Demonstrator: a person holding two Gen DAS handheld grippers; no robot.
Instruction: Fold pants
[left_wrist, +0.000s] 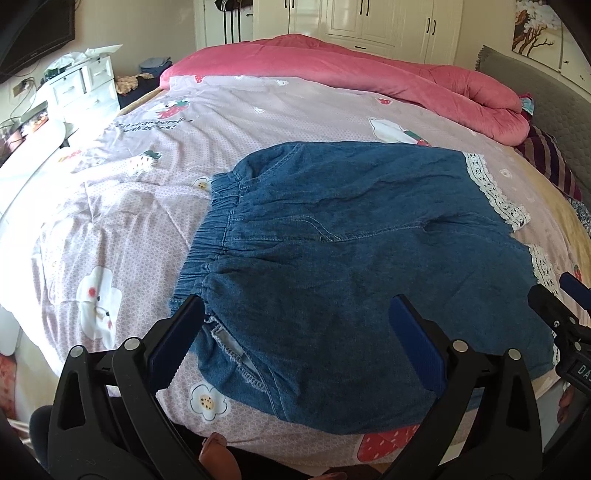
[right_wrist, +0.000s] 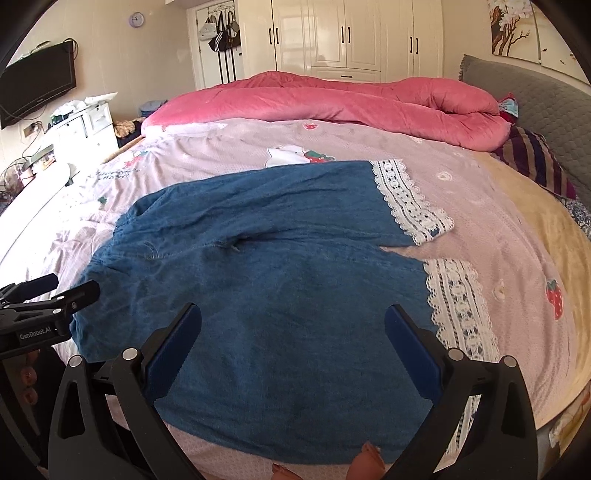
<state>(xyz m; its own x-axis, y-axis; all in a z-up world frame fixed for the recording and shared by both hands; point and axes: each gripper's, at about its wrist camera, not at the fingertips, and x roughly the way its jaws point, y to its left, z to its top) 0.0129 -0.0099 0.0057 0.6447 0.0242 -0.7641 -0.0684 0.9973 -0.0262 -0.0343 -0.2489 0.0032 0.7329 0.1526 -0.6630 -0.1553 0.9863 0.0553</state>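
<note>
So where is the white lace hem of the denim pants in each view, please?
Left wrist view: the lace hem runs along the right edge of the denim pants, at upper right.
Right wrist view: the lace hem lies right of centre, its two cuffs apart.
Shared landmark: the pink quilt behind the pants.

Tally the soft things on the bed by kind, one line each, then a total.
Denim pants: 1
Pink quilt: 1
Striped pillow: 1
Total: 3
</note>
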